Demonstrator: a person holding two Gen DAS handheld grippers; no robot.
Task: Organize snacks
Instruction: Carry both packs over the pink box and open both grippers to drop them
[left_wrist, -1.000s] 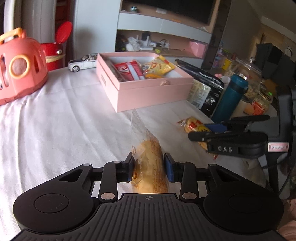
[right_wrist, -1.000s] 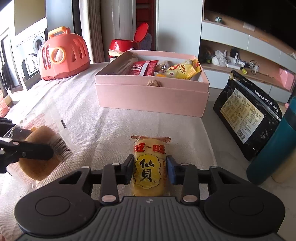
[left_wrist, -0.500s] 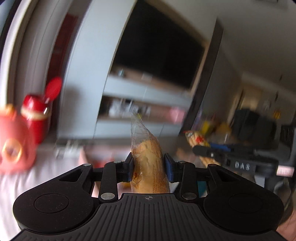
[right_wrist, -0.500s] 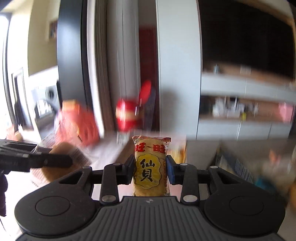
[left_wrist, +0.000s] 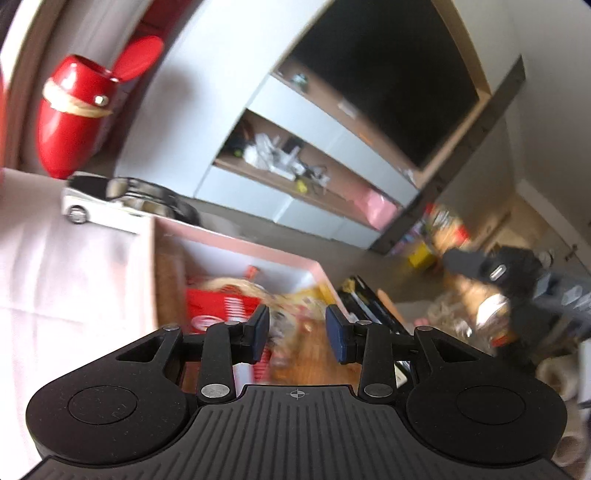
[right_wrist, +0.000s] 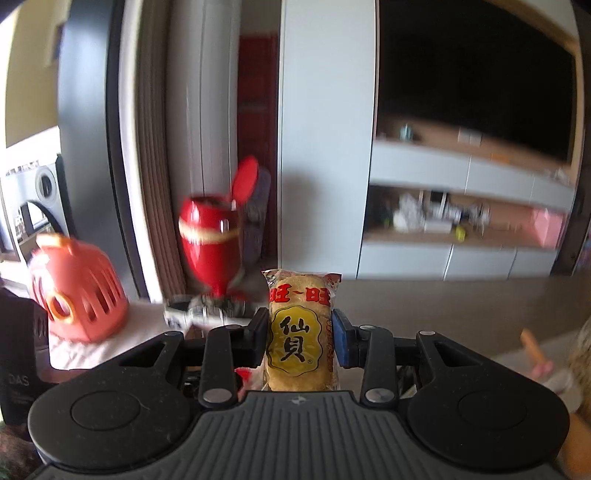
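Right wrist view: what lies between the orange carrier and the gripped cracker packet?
A red bin and a blurred toy car, seen in the right wrist view.

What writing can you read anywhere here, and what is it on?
"旺~旺", red, across the top of the snack pack held in the right gripper.
"仙贝", black on its yellow badge.
"DAS", faint, on the black device at the left edge of the right wrist view.
The red packet in the pink box carries white lettering, too blurred to read.
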